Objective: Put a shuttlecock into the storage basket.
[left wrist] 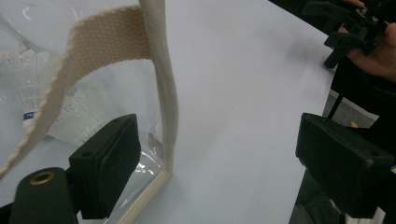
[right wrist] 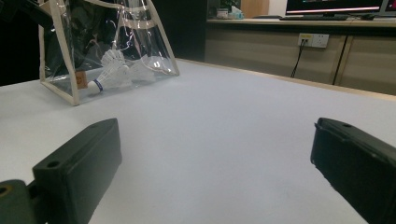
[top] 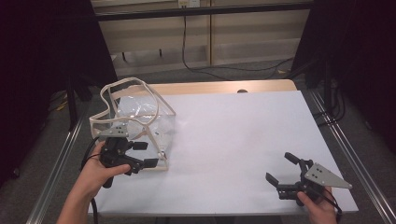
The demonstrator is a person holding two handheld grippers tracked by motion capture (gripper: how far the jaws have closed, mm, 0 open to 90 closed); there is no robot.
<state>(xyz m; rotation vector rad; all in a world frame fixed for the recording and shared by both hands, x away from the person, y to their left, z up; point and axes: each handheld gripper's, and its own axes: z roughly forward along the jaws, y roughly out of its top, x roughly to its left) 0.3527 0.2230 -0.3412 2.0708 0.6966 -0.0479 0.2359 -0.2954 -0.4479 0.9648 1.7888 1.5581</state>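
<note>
Overhead, a white table top (top: pixel 233 144) fills the middle of the scene, with a person's forearms coming in from the bottom edge. At the table's near left corner stands a clear plastic tote bag (top: pixel 140 119) edged in cream webbing, its strap handles (top: pixel 128 86) arching above it. Inside the bag lie white shuttlecocks (right wrist: pixel 112 70); they seem to be two or three, though the creased plastic makes the count unsure. The left gripper (top: pixel 144 154) sits at the bag's near corner with its jaws spread wide and closed on nothing; one jaw is against the clear wall, and the bag's upright cream corner seam (left wrist: pixel 168 116) rises in the gap between the two. The right gripper (top: pixel 285 169) rests low over the bare table near the right corner, well apart from the bag, its jaws also wide and empty.
</note>
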